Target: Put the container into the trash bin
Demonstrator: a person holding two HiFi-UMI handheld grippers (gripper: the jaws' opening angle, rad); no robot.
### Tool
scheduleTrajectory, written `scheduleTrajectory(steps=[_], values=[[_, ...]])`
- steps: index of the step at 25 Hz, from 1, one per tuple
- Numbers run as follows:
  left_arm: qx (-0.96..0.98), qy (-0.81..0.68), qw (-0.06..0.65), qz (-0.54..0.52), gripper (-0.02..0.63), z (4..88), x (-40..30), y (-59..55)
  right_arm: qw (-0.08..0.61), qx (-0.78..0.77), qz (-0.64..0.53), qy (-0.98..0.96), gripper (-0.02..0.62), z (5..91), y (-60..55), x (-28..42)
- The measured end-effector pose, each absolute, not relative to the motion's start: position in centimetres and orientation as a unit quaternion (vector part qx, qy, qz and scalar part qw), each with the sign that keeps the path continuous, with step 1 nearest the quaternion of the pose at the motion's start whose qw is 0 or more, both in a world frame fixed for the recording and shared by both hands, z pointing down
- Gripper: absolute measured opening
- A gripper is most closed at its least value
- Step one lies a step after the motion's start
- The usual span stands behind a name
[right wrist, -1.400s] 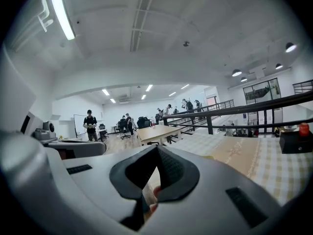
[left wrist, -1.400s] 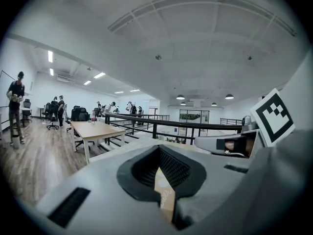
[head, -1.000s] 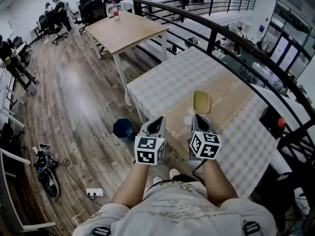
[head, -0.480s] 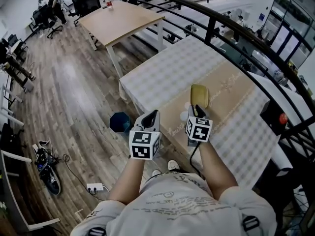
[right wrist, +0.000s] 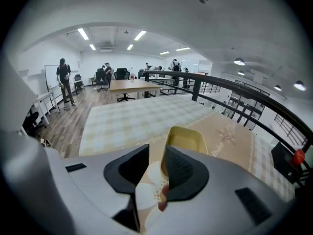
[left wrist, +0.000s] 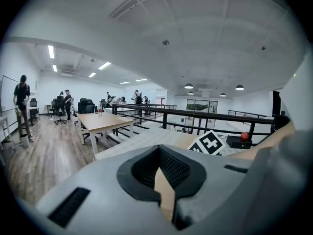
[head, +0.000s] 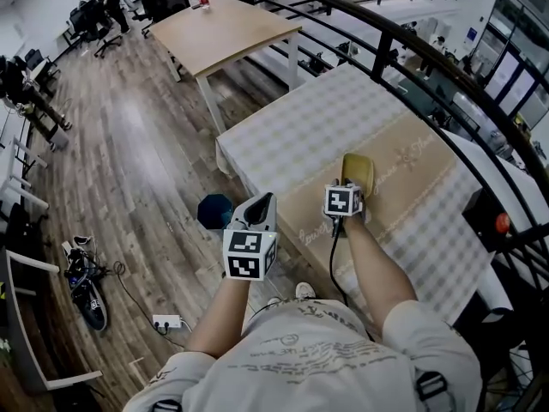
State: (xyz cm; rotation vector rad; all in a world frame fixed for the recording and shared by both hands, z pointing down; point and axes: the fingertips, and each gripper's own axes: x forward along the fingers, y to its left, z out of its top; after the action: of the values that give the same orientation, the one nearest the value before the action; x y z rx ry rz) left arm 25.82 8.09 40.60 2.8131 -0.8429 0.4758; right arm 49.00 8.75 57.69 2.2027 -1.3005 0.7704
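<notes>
A shallow yellow container (head: 358, 170) lies on the beige runner of the checked table (head: 300, 136). My right gripper (head: 350, 184) is lowered to the container's near end. In the right gripper view its jaws (right wrist: 156, 153) are opening; only tablecloth shows in the gap, and the container (right wrist: 188, 140) lies just beyond the right jaw. The dark blue trash bin (head: 214, 210) stands on the floor to the left of the table. Above the floor, near the bin, hangs my left gripper (head: 266, 199), tips together and empty (left wrist: 157, 149).
A black railing (head: 403, 50) runs along the table's far side. At the table's right end sits a black box with a red button (head: 493, 223). A wooden table (head: 223, 33) stands farther back. Shoes (head: 86, 290) and a power strip (head: 165, 322) lie on the floor.
My right gripper has moved forward and down to the container's near end, and its jaws have parted. The left gripper has drifted only slightly.
</notes>
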Motion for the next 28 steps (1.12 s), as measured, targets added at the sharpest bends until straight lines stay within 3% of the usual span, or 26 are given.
scheduleTrajectory(steps=[16, 22, 28], values=[[0.928, -0.316, 0.088, 0.175, 0.000, 41.8, 25.2, 5.1, 0.351, 0.736, 0.395, -0.424, 0.104, 66.3, 6.3, 52.4], [0.929, -0.315, 0.087, 0.171, 0.000, 41.7, 25.9, 4.7, 0.383, 0.727, 0.380, -0.425, 0.043, 66.5, 5.9, 52.8], [0.931, -0.311, 0.088, 0.167, 0.000, 41.6, 26.1, 4.5, 0.395, 0.721, 0.360, -0.441, 0.031, 65.1, 5.9, 52.4]])
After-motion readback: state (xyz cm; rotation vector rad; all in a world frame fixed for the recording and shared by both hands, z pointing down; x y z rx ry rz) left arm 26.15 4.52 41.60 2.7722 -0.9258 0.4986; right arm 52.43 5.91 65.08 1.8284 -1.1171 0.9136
